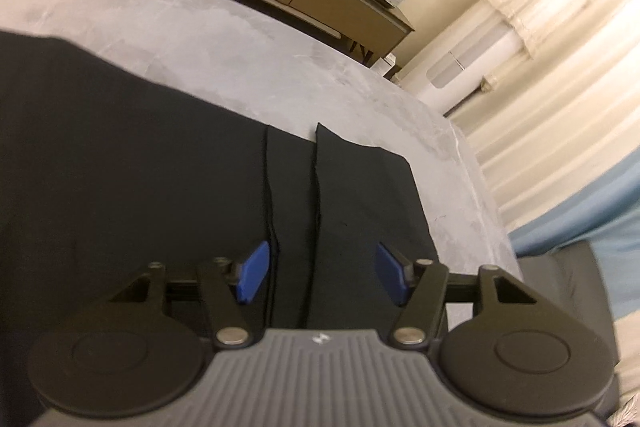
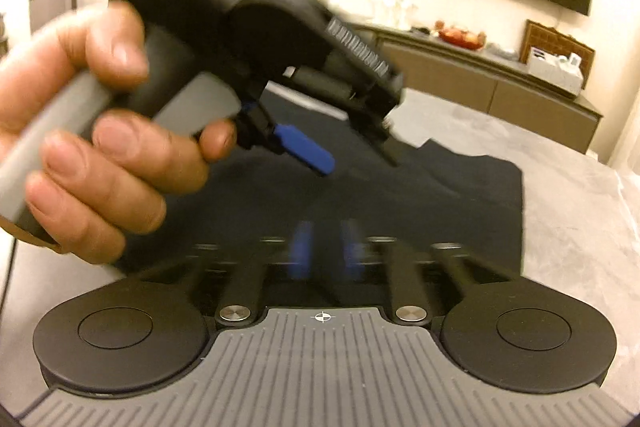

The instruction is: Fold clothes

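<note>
left gripper (image 1: 322, 277) spread over black garment (image 1: 160, 167); right gripper (image 2: 326, 251) blurred, seemingly parted.

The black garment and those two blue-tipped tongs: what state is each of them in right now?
Black garment: lying flat on the grey surface, partly folded, two overlapping edges visible.
Left tongs: open, blue tips spread over the garment's edges, gripping nothing.
Right tongs: blurred by motion, tips close together with a gap, just above the garment; open or shut unclear.
Left hand: wrapped around the left tongs' handle.
</note>
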{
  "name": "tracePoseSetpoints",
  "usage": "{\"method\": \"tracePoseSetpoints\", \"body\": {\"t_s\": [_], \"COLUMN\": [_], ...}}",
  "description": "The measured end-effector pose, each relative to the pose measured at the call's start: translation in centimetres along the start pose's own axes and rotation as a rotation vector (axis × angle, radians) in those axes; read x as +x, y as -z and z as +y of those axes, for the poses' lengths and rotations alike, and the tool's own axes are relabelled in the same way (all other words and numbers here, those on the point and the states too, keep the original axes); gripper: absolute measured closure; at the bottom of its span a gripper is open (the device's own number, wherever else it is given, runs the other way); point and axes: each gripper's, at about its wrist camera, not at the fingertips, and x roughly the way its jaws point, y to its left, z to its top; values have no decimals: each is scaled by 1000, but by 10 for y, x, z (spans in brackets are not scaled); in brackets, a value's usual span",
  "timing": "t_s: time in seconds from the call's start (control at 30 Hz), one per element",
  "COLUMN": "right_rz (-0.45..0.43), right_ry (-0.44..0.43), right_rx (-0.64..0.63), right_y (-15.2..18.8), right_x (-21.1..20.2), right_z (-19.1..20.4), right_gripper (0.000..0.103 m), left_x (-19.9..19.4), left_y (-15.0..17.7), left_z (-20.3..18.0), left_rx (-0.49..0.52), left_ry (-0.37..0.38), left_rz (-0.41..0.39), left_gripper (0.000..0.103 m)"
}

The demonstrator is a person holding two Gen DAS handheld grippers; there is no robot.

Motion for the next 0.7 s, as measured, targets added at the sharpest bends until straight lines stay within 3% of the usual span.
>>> {"method": "tracePoseSetpoints", "body": {"t_s": [0.17,0.27,0.3,0.4,0.7], "right_rz": [40,61,62,55,-30], "right_ry": [6,-6,-1,8,-8], "right_rx": [12,77,83,94,69], "right_y": [3,3,3,3,0], "right_x": [15,14,12,4,-30], "right_z": [0,-13,-15,-17,-6], "right_gripper": [54,76,92,103,103], "left_x": [-2,1,1,4,18], "left_y": [-1,0,0,0,5], "left_z": [0,-4,-5,-8,-21], "left_rx": [7,18,21,24,62], "left_ry": [1,6,8,14,29], "left_rz": [6,15,18,22,46], "left_gripper": [42,42,42,40,34]}}
